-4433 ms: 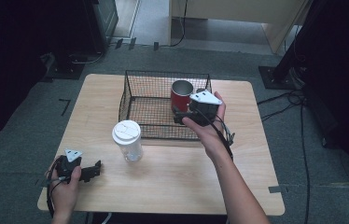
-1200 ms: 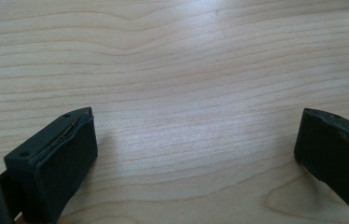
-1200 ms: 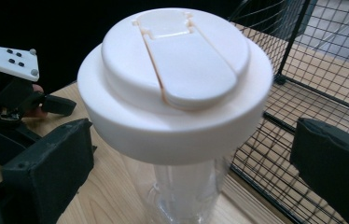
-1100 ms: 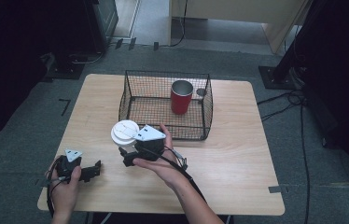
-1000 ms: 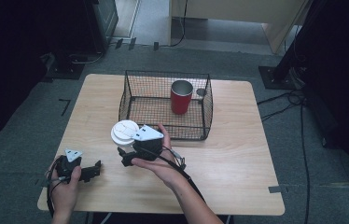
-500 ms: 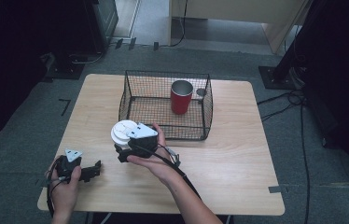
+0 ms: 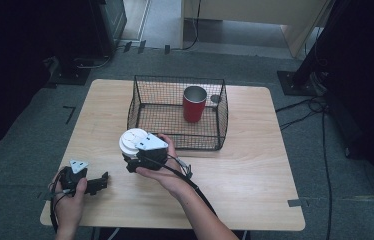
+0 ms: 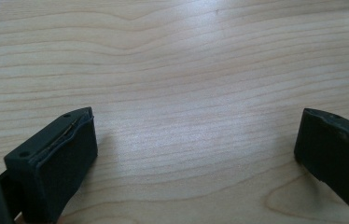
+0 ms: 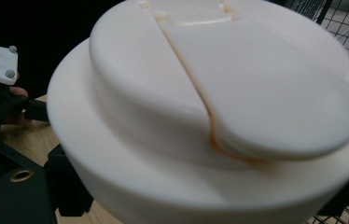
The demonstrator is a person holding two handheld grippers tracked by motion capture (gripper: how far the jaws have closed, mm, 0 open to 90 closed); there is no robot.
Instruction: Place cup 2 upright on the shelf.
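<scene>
A cup with a white lid stands on the wooden table in front of the wire basket. My right gripper is at the cup from the near side, open, with one jaw on each side of it. In the right gripper view the white lid is very close, and the black jaws sit low at both edges. My left gripper rests open near the table's front left corner, with bare wood between its fingers. A red cup stands upright inside the basket.
The black wire basket sits at the back middle of the table, its mesh just beyond the lid. Cables trail from both grippers. Dark floor, cables and furniture legs surround the table.
My right gripper left the red cup in the basket and came down left to the lidded cup, closing in on it over the last second. The left gripper has stayed put.
</scene>
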